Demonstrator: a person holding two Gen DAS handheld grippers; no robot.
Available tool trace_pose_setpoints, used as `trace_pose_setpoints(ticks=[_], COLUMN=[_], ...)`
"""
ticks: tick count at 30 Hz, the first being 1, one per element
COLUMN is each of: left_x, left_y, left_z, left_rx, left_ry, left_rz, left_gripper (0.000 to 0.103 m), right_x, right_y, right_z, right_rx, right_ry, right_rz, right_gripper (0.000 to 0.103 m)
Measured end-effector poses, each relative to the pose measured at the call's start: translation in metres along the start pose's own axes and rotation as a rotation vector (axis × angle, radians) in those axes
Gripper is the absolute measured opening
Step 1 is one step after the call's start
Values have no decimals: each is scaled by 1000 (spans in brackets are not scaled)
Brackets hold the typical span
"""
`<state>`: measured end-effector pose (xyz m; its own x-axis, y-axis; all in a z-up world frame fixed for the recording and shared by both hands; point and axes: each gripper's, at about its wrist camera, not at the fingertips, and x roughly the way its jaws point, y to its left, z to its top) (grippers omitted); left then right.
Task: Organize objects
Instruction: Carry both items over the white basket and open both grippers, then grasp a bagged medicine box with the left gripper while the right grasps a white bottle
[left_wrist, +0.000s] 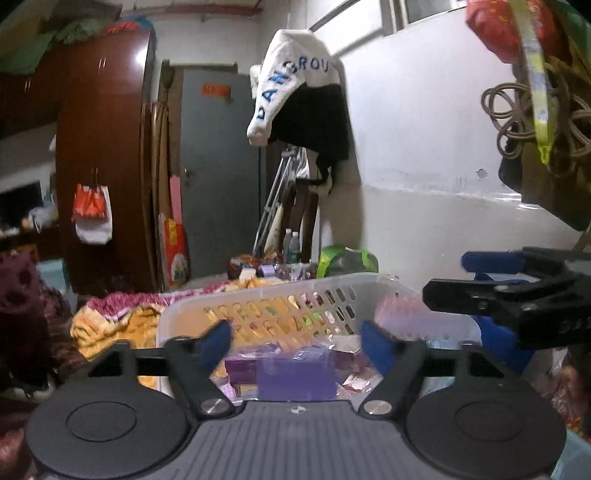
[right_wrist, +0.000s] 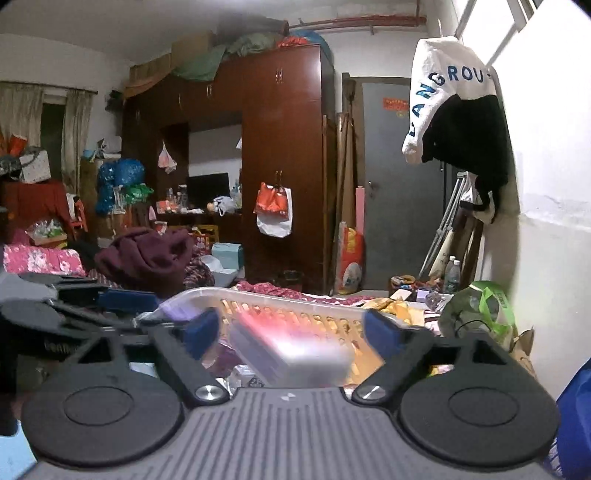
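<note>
A clear plastic basket (left_wrist: 280, 291) with a perforated wall sits on the bed in front of both grippers; it also shows in the right wrist view (right_wrist: 280, 301). My left gripper (left_wrist: 295, 341) is open over the basket, above a purple box (left_wrist: 295, 380) and wrapped packets inside. My right gripper (right_wrist: 291, 334) is open, with a blurred pale box (right_wrist: 291, 354) between its fingers, apart from both pads, over the basket. The right gripper shows at the right of the left wrist view (left_wrist: 517, 295); the left gripper shows at the left of the right wrist view (right_wrist: 74, 306).
A yellow and pink quilt (left_wrist: 118, 321) covers the bed. A green bag (right_wrist: 484, 314) lies by the white wall. A brown wardrobe (right_wrist: 280, 166), a grey door (right_wrist: 399, 184) and a hanging white and black garment (right_wrist: 458, 107) stand behind. A maroon cloth pile (right_wrist: 147, 258) is at left.
</note>
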<state>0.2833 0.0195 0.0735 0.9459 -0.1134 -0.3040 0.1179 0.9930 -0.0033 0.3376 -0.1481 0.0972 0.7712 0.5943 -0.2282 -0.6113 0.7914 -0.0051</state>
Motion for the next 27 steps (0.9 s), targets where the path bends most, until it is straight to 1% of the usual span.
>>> trace_pose_setpoints(ticks=[2,3,5,6,7,8,9,11,13,15,17,20,22,23,25,27], left_x=[-20,-35,-68,-81,-90,-91,-90,-81,-64,-51,-39,-25,-26,-28,-34,-43], left_y=[-1,-2,-4,-5,-7,-10,-11,-12,-13,-14,-17,-18,-18,-16,-10,-5], left_z=[-6,-10,-28,-40,-56,-66,-78,-89,-95,-99,-102,-107,-114,-116,-117,-118], left_rx=[-2,0,19,32,51,59,48,36,27,28,43,55,50,39,26,20], left_ry=[-44,-68,-113,-118,-99,-72,-60,-18,46,76,97,157,164,163,135,124], left_rz=[-6,4,29,29,23,25,44,77,81,100,141,159,147,152,189,205], left_gripper=[84,85,91,100,103,103,103,103,97,93,92,88,75,75,74,74], right_x=[-20,-33,-64,-80,-93,-102,-102,-94,-83,-68,-54,-41,-34,-26,-18,-11], right_y=[-3,-5,-8,-8,-7,-8,-11,-18,-25,-28,-26,-16,-9,-7,-5,-2], right_z=[-6,-10,-27,-41,-54,-70,-81,-102,-112,-113,-111,-113,-117,-117,-116,-116], right_rx=[17,34,62,64,63,68,85,141,188,226,249,251,241,240,246,250], right_ry=[-33,-50,-77,-84,-83,-61,-26,51,96,139,181,206,225,239,252,260], right_rz=[-4,5,40,48,50,50,43,24,1,-2,-23,-21,-41,-49,-43,-22], right_gripper=[102,103,103,103,103,103,103,103,103,103,103,103,103,103,103,103])
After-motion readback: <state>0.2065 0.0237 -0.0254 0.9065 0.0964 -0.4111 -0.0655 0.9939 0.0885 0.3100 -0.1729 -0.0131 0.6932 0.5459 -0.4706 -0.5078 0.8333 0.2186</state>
